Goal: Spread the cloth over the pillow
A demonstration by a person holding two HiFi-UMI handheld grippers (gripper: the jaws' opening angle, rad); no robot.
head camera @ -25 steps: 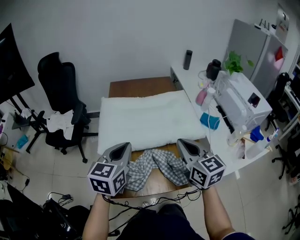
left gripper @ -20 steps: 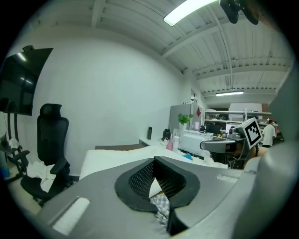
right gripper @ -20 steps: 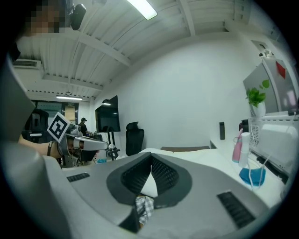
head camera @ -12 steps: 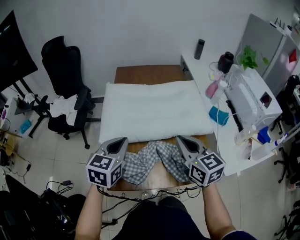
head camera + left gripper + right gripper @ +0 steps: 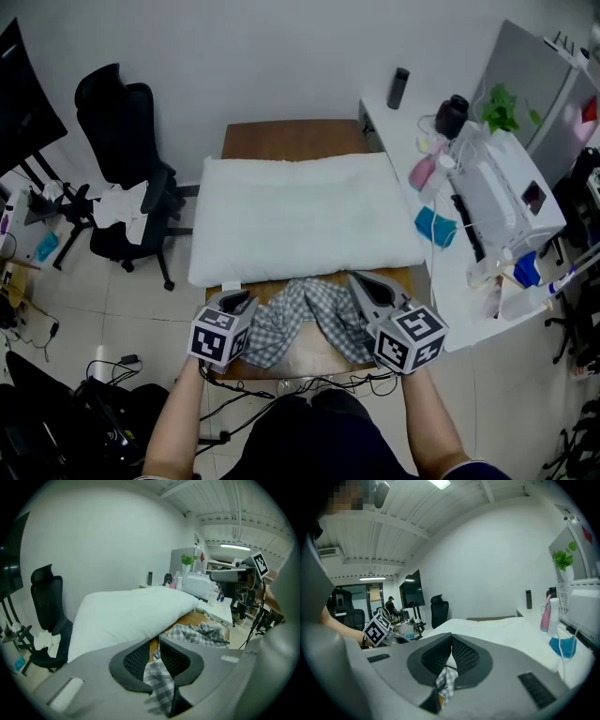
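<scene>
Lying bunched just before the pillow (image 5: 300, 216), the cloth (image 5: 309, 319) looks limp and light, best held by its edges; right gripper (image 5: 361, 281) pinches it, left gripper (image 5: 237, 300) jaws are opening round it.

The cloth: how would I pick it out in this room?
Find the brown table by the white wall; a big white pillow covers most of it. The checked cloth lies crumpled at its near edge, the only patterned fabric there.
</scene>
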